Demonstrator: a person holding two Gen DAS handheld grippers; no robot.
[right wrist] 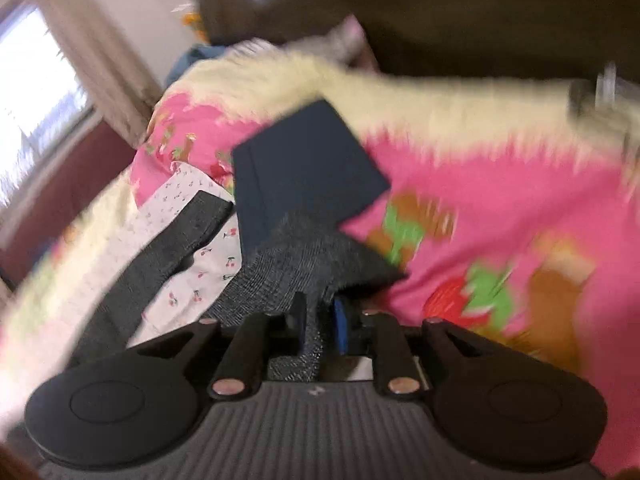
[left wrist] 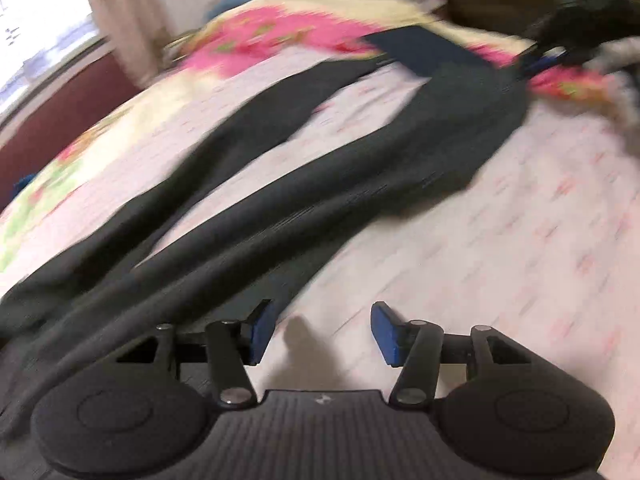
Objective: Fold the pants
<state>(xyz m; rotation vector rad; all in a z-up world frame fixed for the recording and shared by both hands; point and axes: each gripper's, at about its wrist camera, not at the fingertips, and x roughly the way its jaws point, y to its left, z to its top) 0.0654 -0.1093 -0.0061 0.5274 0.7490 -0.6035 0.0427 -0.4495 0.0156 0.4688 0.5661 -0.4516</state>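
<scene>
Opening step of folding the pants (left wrist: pixel 304 184): waist end gripped, legs not yet brought together.

The dark grey pants lie spread on the bed (left wrist: pixel 500 272), legs parted in a V, fabric looking soft and limp. The right claw (right wrist: pixel 318 328) is clenched on a bunch of cloth at the waist end, beside a pink quilt (right wrist: pixel 500 208). The left claw (left wrist: pixel 316 332) is released, holding nothing, just beside a leg hem. Next, it probably needs to pinch that hem.
</scene>
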